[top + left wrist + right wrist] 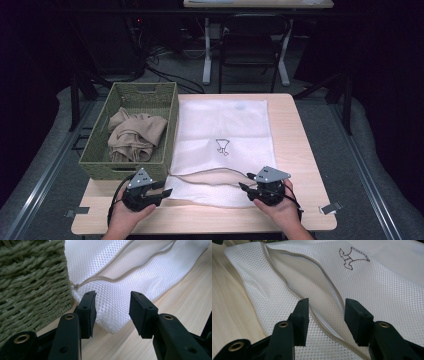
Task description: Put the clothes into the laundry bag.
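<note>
**Both grippers poised at the near edge of the mesh bag**

Your white mesh bag lies flat on the wooden table, its left edge just beside the green woven basket. No lettering can be read on it. The only mark is a small dark line drawing stitched near the middle of the top layer, seen again in your right gripper view; what it depicts is hard to tell. A faint pale patch near the far edge is too blurred to read.

The bag's zipper runs along the near side and gapes open, the top layer lifted clear of the bottom one.

Your left gripper sits at the near left corner of the bag. Its jaws stand apart with the corner between them, and the pads show a gap on both sides, so nothing is clamped. The basket wall is close on one side.

Your right gripper is at the near right part of the bag, jaws spread, with the zipper line running between them and nothing pinched.

A tan cloth lies bunched in the basket. Bare tabletop runs along the bag's right side and in a strip near you.
</note>
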{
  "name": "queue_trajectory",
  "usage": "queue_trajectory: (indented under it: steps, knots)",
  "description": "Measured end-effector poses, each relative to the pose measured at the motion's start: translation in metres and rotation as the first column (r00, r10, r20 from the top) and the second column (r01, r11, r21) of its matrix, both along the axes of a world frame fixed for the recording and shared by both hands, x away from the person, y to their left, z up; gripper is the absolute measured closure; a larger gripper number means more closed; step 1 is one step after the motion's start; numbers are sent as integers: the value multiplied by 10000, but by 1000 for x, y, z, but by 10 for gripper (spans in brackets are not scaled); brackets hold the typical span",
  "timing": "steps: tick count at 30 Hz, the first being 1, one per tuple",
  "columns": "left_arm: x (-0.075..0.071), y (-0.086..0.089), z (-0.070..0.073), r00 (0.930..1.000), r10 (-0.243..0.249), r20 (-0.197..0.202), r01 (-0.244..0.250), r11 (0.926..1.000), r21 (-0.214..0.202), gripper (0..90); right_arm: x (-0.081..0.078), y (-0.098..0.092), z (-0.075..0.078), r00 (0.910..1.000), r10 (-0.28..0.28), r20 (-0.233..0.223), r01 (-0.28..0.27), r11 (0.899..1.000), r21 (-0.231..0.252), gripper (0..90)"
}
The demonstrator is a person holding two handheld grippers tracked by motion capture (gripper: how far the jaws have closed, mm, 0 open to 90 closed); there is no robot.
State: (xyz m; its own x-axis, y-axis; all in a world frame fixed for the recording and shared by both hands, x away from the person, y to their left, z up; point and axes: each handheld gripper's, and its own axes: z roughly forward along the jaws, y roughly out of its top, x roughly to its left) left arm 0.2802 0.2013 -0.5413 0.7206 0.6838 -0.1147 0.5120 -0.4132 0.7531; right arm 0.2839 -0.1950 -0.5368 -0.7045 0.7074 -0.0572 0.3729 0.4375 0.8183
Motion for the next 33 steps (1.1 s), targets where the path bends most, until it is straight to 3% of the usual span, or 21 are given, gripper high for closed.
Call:
queue_trajectory:
  steps: [6,17,24,30,33]
  knots:
    - [0,2,2,9997,231,127,-230,9997,-82,545,0,-2,-2,9999,4,-103,-4,10000,-84,538]
    - [-1,3,6,9992,157,355,-145,9993,-330,549,-2,-3,-2,10000,-87,30,87,9999,-136,507]
    - [-1,2,7,9997,93,236,-87,9996,-283,539,-3,-4,-1,9999,-91,60,92,9999,-135,501]
    - [-4,-1,10,9993,-38,383,37,10000,12,536,-2,-3,-2,10000,-66,56,67,9999,-152,503]
    - [-6,-1,13,9990,19,456,-16,10000,-62,521,-3,-3,-1,10000,-13,60,14,9999,-129,506]
